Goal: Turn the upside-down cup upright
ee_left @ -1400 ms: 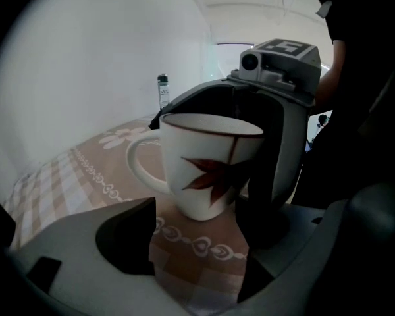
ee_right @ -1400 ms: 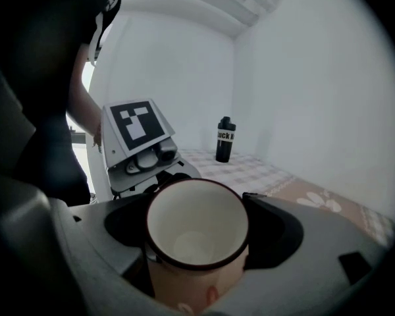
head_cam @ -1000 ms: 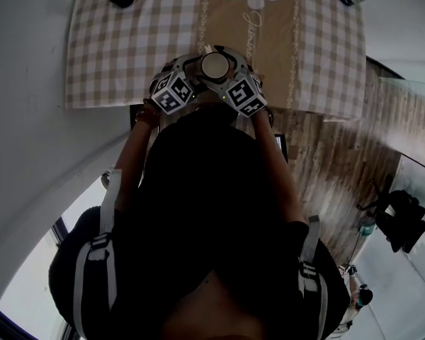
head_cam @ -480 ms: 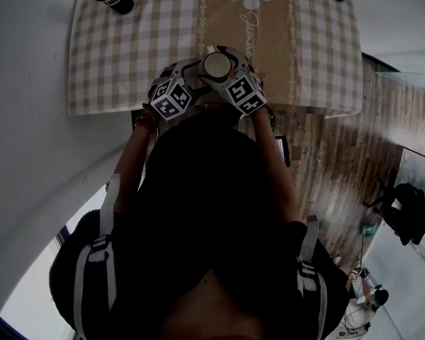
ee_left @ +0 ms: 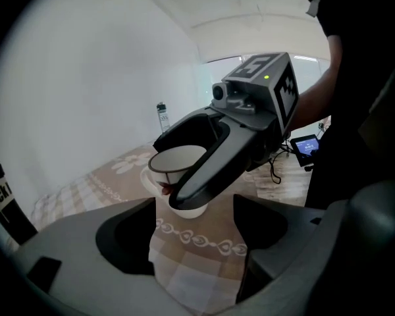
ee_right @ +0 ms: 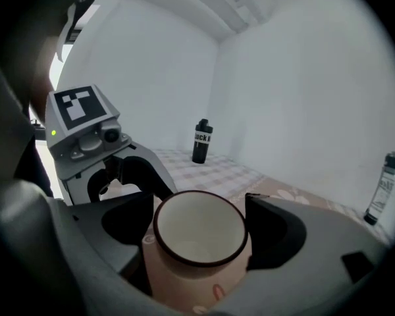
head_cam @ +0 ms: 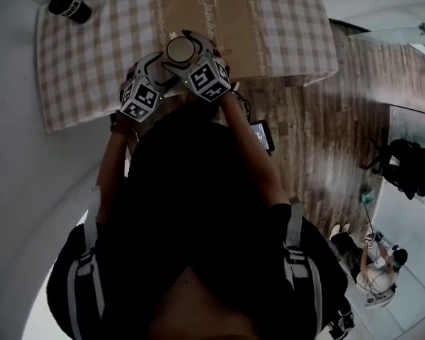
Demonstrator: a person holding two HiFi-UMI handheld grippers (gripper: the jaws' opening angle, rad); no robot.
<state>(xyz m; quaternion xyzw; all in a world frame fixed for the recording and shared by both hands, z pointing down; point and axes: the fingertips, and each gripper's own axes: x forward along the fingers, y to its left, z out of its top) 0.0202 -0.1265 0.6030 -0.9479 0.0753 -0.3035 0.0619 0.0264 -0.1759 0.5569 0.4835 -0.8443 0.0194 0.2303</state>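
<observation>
So our cream dark-rimmed ceramic cup [ee_right: 197, 242] stands mouth-up on the checked-cloth surface [ee_left: 197, 268] right between the jaws of the right tool [ee_right: 197, 203], which have just been opening, while the left tool [ee_left: 194, 203] gapes empty just beside it.

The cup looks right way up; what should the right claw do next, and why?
Probably draw the right claw straight back. Its jaws have just been opening around the upright cup, which seems to rest on the tablecloth, so backing off leaves it standing.

Head view steeply down; gripper views close, sharing cup [head_cam: 180, 49].
</observation>
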